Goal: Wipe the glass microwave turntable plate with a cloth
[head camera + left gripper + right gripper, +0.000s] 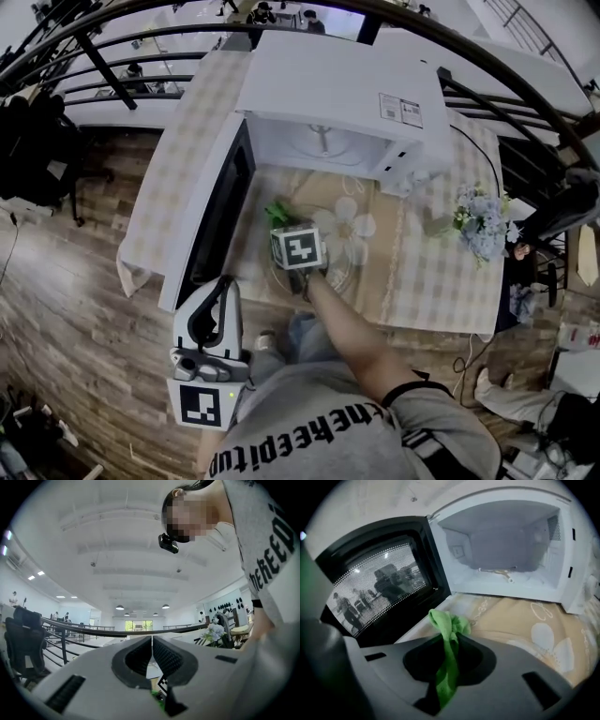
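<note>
A green cloth (pixel 448 626) hangs bunched between the jaws of my right gripper (pixel 451 638), which is shut on it. In the head view that gripper (pixel 285 226) is low over the table in front of the open microwave (pixel 328 94), with the cloth (pixel 278 213) sticking out toward the oven. The clear glass turntable plate (pixel 343 274) lies on the flowered tablecloth under and just right of this gripper; most of it is hidden by the marker cube. My left gripper (pixel 225 283) hangs off the table's near-left side, beside the person's body, with its jaws pressed together on nothing (pixel 152 641).
The microwave door (pixel 220 211) swings open to the left, next to the right gripper. The oven cavity (pixel 506 541) has no plate inside. A vase of pale flowers (pixel 483 222) stands at the table's right. A dark railing (pixel 122 42) runs behind the table.
</note>
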`<state>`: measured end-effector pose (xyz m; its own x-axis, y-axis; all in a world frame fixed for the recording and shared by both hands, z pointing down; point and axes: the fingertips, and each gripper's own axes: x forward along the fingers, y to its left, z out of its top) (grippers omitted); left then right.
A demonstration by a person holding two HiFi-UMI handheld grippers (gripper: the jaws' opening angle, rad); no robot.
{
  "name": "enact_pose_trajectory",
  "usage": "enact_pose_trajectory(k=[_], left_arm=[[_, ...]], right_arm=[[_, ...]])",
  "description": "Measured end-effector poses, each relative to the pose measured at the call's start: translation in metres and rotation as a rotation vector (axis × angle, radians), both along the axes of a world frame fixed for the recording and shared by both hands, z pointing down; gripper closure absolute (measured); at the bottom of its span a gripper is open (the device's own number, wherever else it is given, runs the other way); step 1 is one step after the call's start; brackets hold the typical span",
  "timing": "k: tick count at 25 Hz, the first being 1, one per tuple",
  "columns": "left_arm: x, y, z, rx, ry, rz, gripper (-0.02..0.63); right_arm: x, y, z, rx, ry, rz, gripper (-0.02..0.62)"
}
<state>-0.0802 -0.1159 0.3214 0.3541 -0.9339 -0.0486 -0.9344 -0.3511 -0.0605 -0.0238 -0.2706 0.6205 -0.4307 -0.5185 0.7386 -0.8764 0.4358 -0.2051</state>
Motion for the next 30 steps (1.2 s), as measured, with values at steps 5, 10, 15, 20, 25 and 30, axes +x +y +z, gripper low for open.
enact_pose_trajectory(k=[5,10,15,20,25,30], left_arm=[[0.003,-0.005,-0.004,0.014,0.000,0.000,0.594],[0.009,-0.008,-0.004,0.020,0.006,0.017,0.594],[0.011,-0.010,-0.007,0.024,0.009,0.040,0.594],[0.011,-0.009,-0.006,0.022,0.004,0.058,0.594],[0.004,-0.005,-0.004,0.019,0.006,0.055,0.594],[-0.001,0.003,-0.005,0.015,0.007,0.058,0.594]], right_arm=[[0.016,-0.002,-0.002,-0.002,0.003,-0.008,0.546],[0.066,-0.005,0.001,-0.014,0.009,0.087,0.548],[0.117,-0.004,0.001,-0.011,0.007,0.195,0.548],[0.155,0.005,0.001,-0.010,0.018,0.267,0.548],[0.166,0.008,0.002,-0.013,0.021,0.322,0.546],[0.107,0.022,-0.010,-0.038,-0.081,0.267,0.546]])
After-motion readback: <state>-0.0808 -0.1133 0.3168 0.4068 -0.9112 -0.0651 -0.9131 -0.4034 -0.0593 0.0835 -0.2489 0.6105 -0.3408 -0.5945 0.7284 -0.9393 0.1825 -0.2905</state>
